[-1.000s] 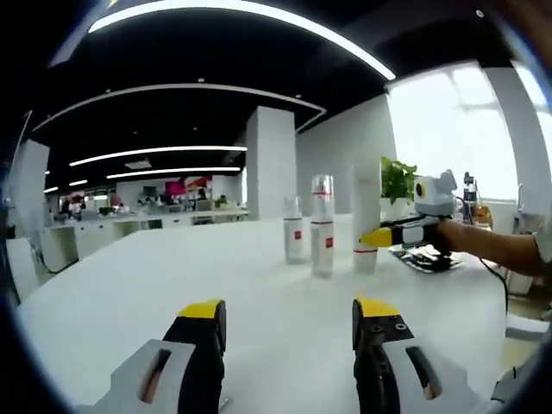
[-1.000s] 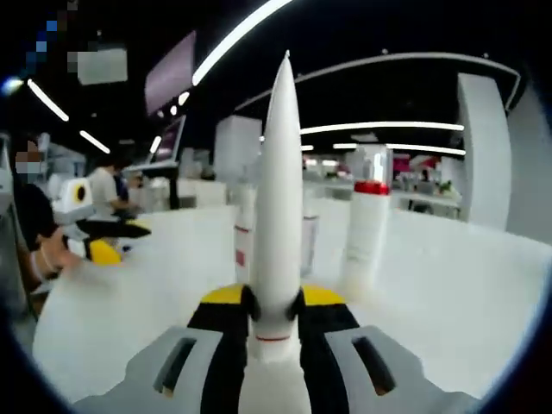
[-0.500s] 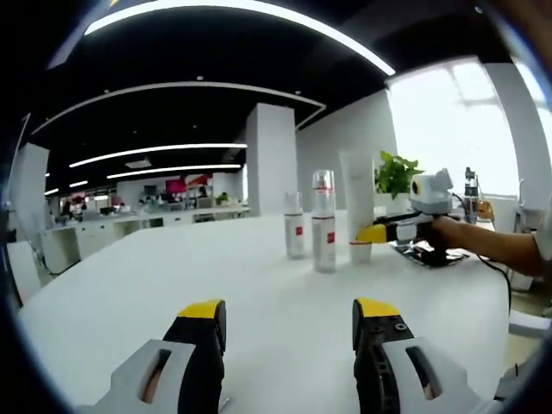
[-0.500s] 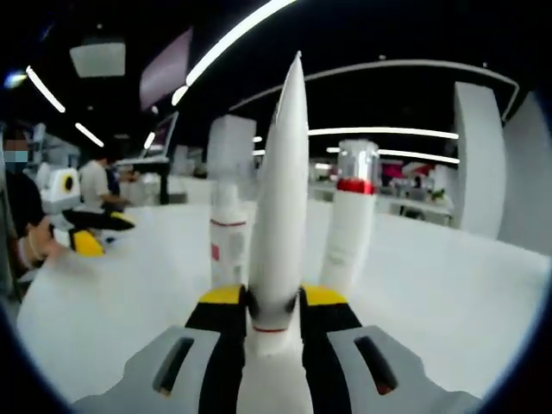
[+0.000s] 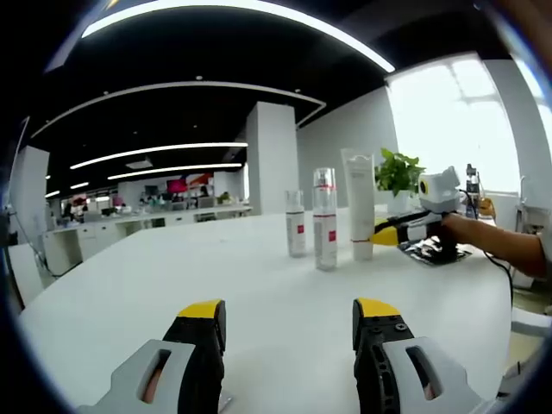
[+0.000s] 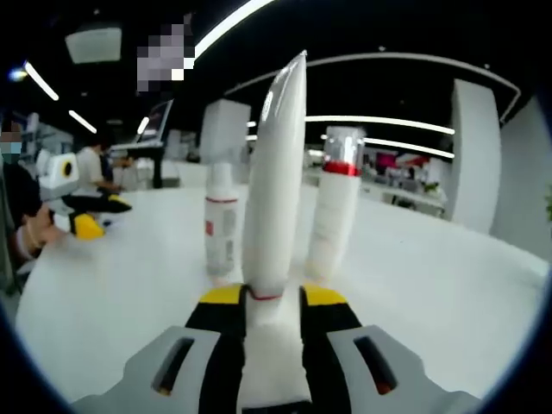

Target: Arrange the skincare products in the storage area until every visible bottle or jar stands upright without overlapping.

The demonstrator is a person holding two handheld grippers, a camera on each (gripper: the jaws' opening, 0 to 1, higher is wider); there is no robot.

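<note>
right gripper (image 6: 274,295) clamps upright white tube (image 6: 274,185); left gripper (image 5: 287,312) empty.

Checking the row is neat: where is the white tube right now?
In the left gripper view the white tube stands cap-down on the table, right of the clear-capped bottle, held by the right hand-held gripper.

Open table (image 5: 129,276) ahead of left claw (image 5: 289,315) — three bottles (image 5: 324,220) far across.

Our left yellow-tipped grey gripper (image 5: 289,321) holds its jaws apart, gripping nothing; our right yellow-tipped grey gripper (image 6: 272,296) has its jaws clamped, forearm (image 5: 496,246) extended.
</note>
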